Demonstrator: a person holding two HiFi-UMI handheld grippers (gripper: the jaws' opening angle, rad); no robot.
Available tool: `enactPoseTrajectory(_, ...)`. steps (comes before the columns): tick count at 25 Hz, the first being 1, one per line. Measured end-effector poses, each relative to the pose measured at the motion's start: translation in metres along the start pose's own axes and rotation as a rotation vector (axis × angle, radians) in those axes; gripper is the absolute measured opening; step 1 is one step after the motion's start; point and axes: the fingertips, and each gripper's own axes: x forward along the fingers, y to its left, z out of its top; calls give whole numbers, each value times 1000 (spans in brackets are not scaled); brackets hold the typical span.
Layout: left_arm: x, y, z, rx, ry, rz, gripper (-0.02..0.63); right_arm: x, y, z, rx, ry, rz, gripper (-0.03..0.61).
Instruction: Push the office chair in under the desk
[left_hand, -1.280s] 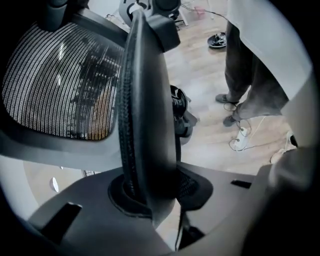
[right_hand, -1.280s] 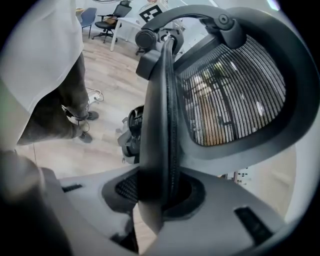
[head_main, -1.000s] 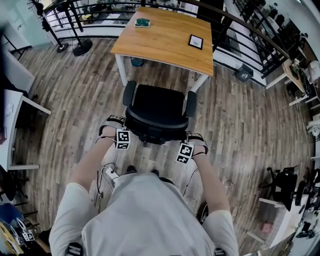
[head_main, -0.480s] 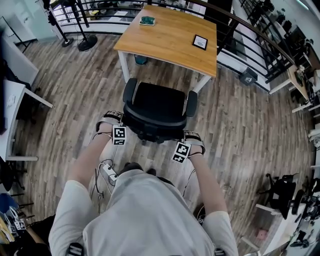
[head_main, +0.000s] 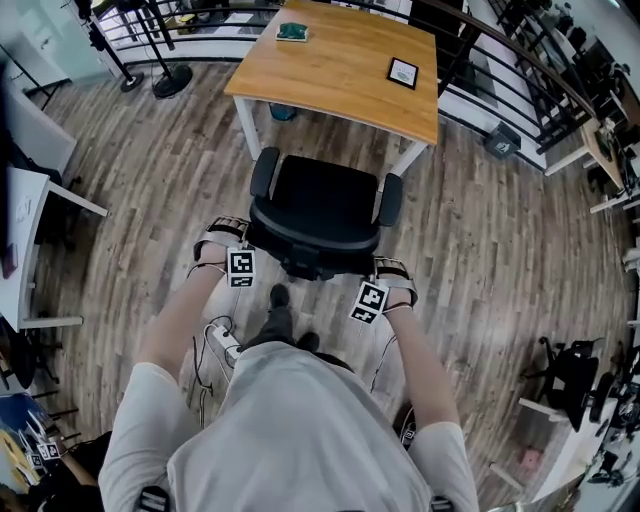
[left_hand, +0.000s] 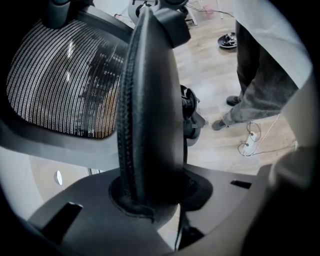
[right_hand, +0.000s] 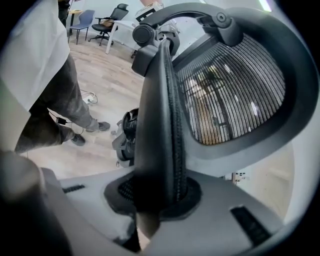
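The black office chair stands on the wood floor just in front of the wooden desk, seat facing the desk. My left gripper is shut on the left edge of the mesh backrest, which runs up between its jaws. My right gripper holds the right edge of the backrest. Its jaws are closing, with both pads pressing on that edge. The chair's base and wheels are mostly hidden under the seat.
A green object and a black-framed card lie on the desk. A dark railing runs behind it, with a stand base at left. A white table is at left; a power strip lies by my feet.
The chair has rolled closer to the desk with both grippers on its backrest. The person has stepped one foot forward behind it.
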Motion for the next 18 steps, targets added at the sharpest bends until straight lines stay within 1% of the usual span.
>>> enactPoseTrajectory(10,33,43,8,26,-34,6,74,27,-35,-17,36,32,4,52)
enactPoseTrajectory(18,62,71,-12,23,-20,0,74,57,-72,-6,29,35,6,52)
